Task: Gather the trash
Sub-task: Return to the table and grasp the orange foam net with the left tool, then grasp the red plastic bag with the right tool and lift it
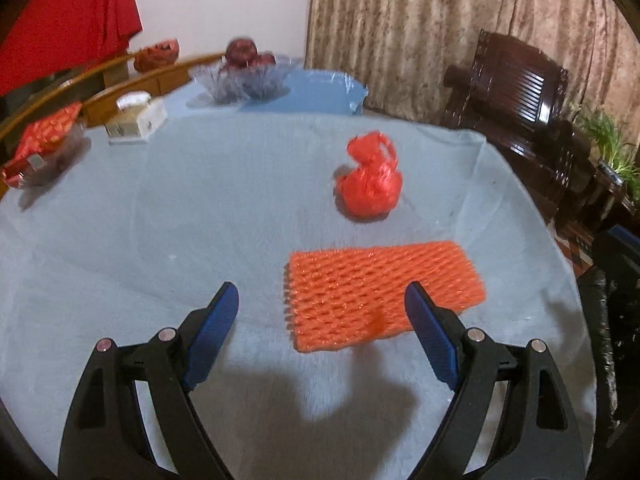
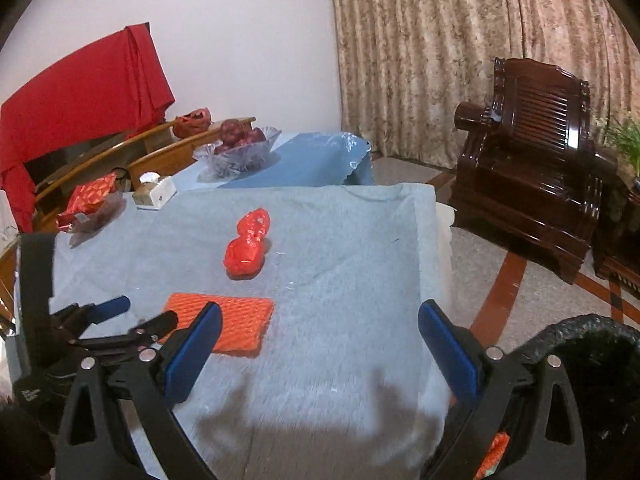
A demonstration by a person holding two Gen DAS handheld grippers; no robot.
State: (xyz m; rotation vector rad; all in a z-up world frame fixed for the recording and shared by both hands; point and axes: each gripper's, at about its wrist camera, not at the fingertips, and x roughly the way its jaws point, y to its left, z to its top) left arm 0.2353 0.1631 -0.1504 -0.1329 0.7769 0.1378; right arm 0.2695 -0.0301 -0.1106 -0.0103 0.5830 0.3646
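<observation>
We see the left gripper [image 1: 322, 300] with its jaws spread wide and nothing between them, hanging above the counter [image 1: 160, 220], which is covered in pale blue cloth. Just ahead of its right finger lies an orange foam net sleeve [image 1: 376, 292], flat on the cloth. The right gripper [image 2: 320, 320] also stands with jaws wide apart and empty, above the near edge of the counter. Beyond the sleeve, apart from it, sits a crumpled red plastic bag [image 1: 370, 178], untouched. Farther back we find a glass bowl of red fruit [image 2: 240, 148], a small white box [image 2: 154, 192] and a red packet [image 2: 90, 198] along the left side. A black-lined bin [image 2: 596, 360] stands off the counter's right edge, near the right gripper, and a dark wooden armchair [image 2: 532, 160] stands before the curtain [image 2: 440, 40].
</observation>
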